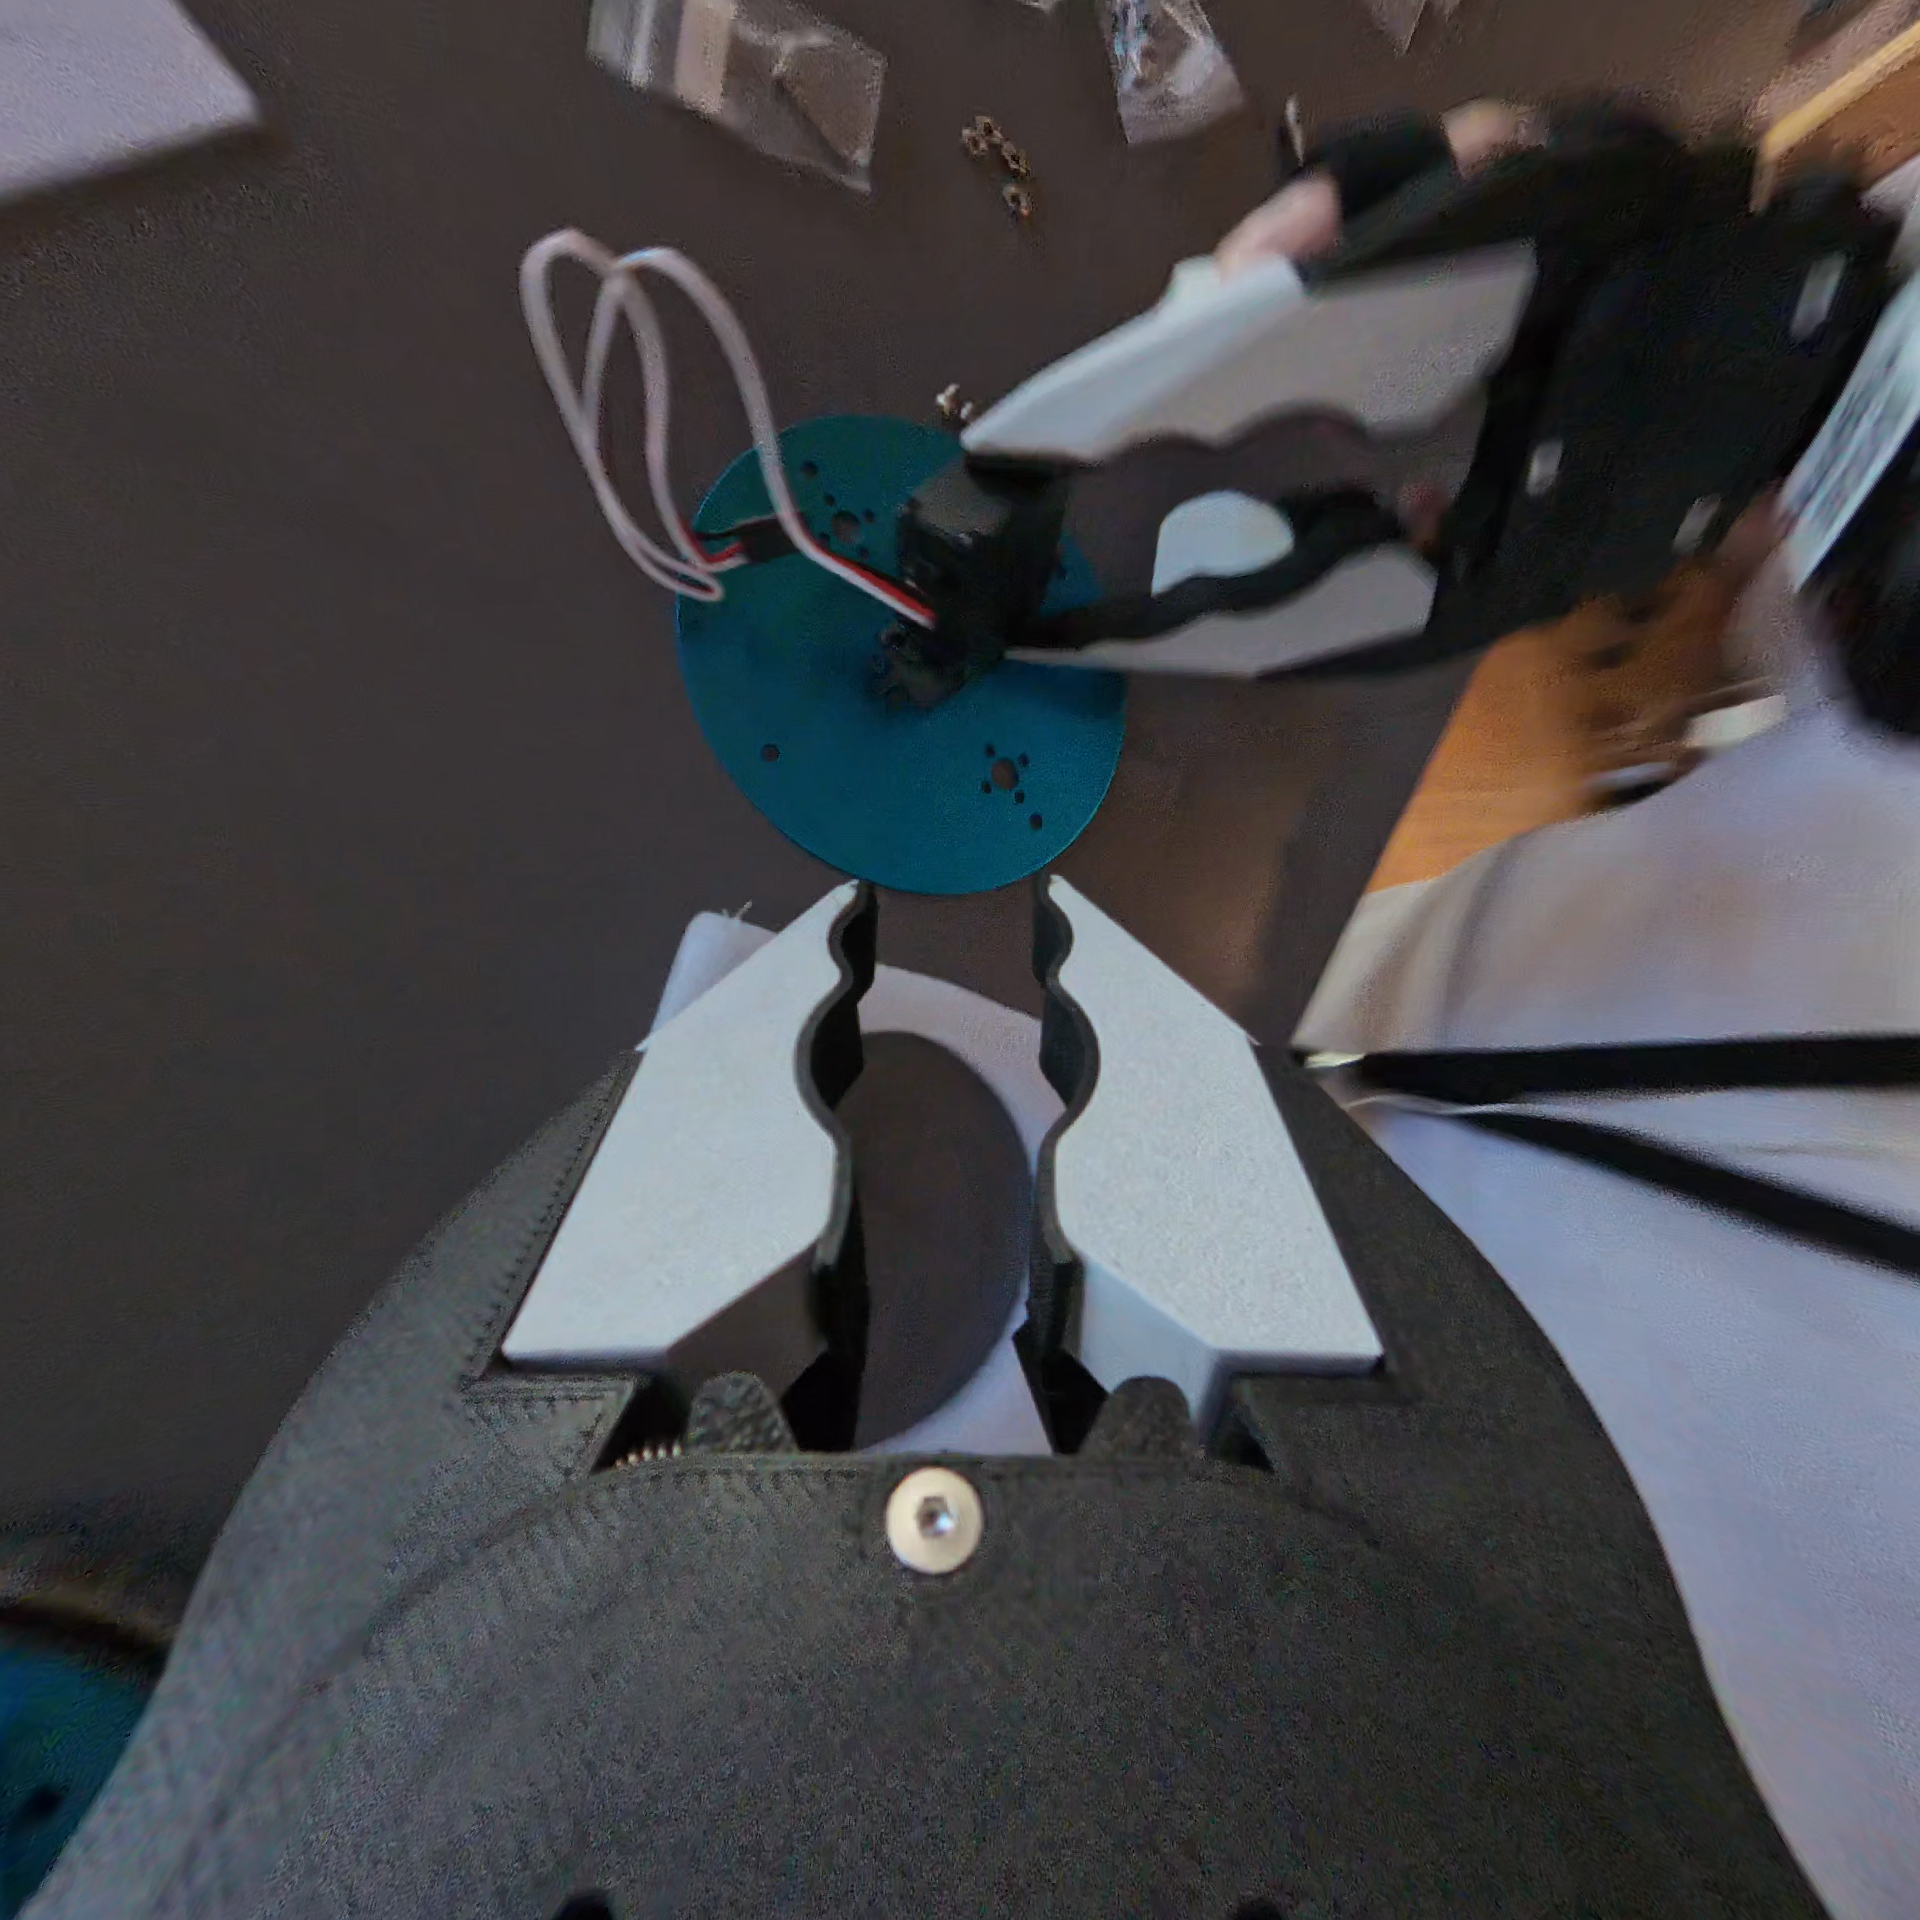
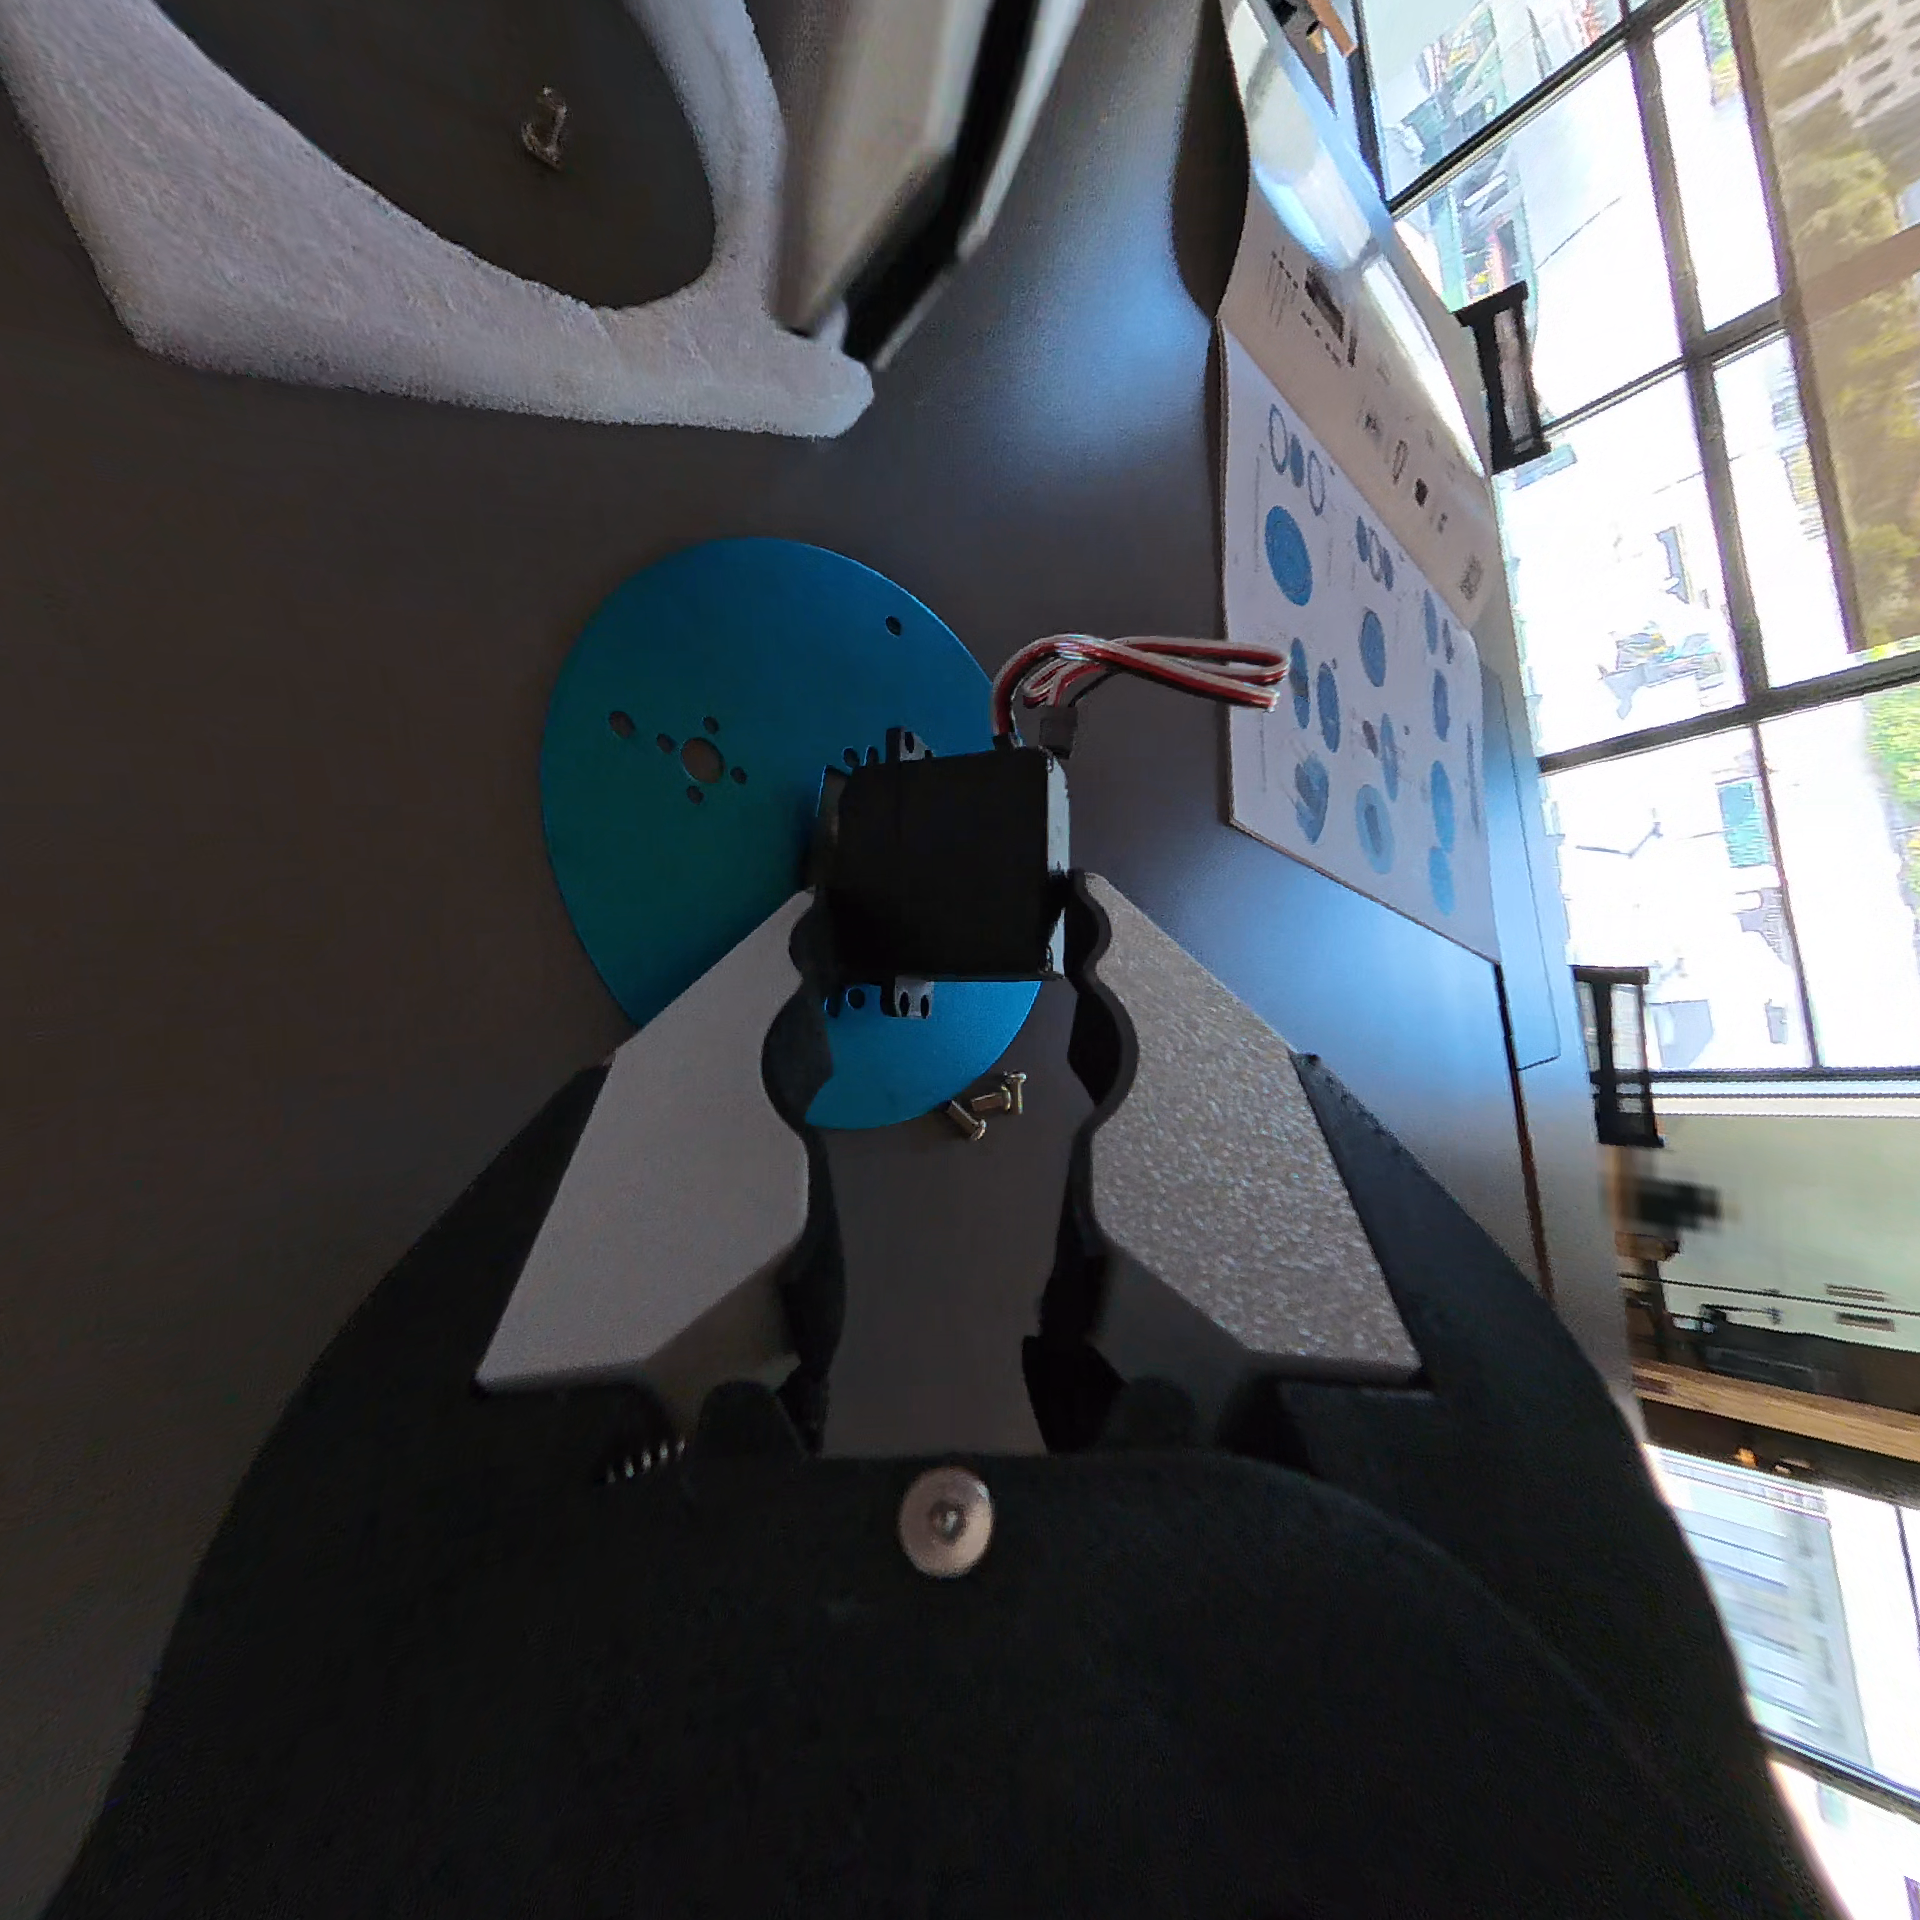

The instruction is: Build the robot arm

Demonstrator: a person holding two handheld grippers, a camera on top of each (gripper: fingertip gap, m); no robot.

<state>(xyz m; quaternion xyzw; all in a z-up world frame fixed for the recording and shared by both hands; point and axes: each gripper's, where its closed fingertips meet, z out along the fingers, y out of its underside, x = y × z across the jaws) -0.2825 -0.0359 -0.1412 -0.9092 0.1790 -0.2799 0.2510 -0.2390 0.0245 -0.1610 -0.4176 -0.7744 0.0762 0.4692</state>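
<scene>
A round blue metal plate (image 1: pixel 894 727) with drilled holes lies on the dark table; it also shows in the right wrist view (image 2: pixel 686 769). My right gripper (image 2: pixel 940 914) is shut on a black servo motor (image 2: pixel 940 857) and holds it over the plate's edge. The servo's white, red and black wires (image 2: pixel 1143 665) loop away from it. In the left wrist view the right gripper (image 1: pixel 987 551) grips the servo (image 1: pixel 971 551) from the right, with the wire loop (image 1: pixel 623 416) behind. My left gripper (image 1: pixel 951 904) is open and empty, just short of the plate's near edge.
Small screws (image 2: pixel 987 1107) lie by the plate's edge. A white foam piece with a round cutout (image 2: pixel 364 291) lies to the far left. A printed sheet with blue diagrams (image 2: pixel 1351 675) lies beyond. Clear plastic bags (image 1: pixel 748 83) and small nuts (image 1: pixel 997 161) lie farther off. A person's white sleeve (image 1: pixel 1662 935) is at right. The grippers' ends are close to 9 cm from one another.
</scene>
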